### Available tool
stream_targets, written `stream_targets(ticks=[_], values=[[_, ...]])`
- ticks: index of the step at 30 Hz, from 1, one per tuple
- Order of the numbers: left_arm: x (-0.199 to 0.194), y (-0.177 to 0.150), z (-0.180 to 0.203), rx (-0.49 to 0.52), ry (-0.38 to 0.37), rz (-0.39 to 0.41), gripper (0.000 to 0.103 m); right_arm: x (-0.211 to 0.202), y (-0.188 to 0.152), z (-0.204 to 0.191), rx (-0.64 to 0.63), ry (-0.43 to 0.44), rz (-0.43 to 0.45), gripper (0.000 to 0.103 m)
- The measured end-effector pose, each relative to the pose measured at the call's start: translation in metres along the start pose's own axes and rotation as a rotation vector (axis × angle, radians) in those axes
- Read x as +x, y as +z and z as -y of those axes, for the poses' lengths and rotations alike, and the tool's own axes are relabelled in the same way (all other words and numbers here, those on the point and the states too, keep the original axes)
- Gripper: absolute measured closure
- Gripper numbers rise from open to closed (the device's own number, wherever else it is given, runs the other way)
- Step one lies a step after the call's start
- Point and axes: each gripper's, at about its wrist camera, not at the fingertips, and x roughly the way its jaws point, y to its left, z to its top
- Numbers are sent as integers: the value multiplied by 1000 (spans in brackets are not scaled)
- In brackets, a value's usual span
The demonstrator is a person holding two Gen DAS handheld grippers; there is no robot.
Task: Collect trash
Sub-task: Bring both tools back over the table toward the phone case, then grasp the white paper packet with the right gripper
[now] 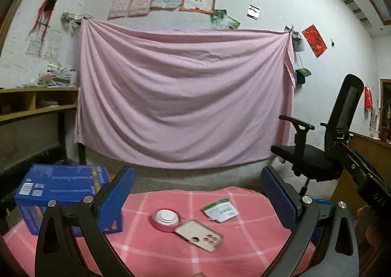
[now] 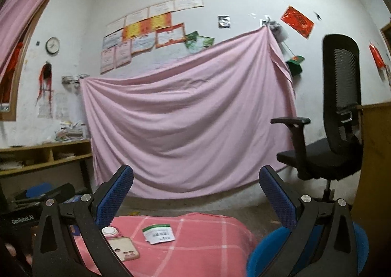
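1. The left gripper [image 1: 196, 187] and right gripper [image 2: 195, 187] are hovering with jaws apart, holding nothing.
2. The torn white-and-green paper packet [image 1: 221, 211] is lying on the pink checked cloth [image 1: 244, 247], beyond the beige phone case [image 1: 199, 235].
3. Collection is seemingly just beginning; the next move calls for descending onto the packet.
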Motion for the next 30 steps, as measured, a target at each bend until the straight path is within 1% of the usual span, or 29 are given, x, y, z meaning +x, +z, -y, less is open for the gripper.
stream_targets(ticks=[3,8,14,16,18,20,21,22,23,26,28,30], values=[[-4,-4,-8,1,17,14,2,0,-2,-8,-17,10,5,0],[-8,-11,-17,18,41,23,2,4,-7,-29,-80,41,14,0],[-7,-20,-25,26,59,10,2,10,-13,-44,-116,65,2,0],[-4,-23,-27,29,60,-7,2,14,-15,-48,-129,71,-13,0],[4,-26,-28,25,51,-53,2,18,-19,-52,-146,70,-33,0],[14,-29,-30,13,39,-125,2,24,-24,-54,-159,75,-64,0],[17,-30,-30,10,37,-146,2,24,-24,-54,-159,75,-64,0],[22,-31,-32,5,38,-172,2,28,-26,-55,-164,79,-83,0],[26,-33,-33,-4,37,-201,2,35,-30,-56,-179,78,-123,0],[39,-35,-37,-37,18,-278,3,44,-37,-55,-178,72,-171,0],[44,-38,-39,-62,4,-315,4,49,-40,-53,-173,61,-203,0],[50,-38,-39,-82,-26,-355,11,56,-44,-51,-161,49,-241,0]])
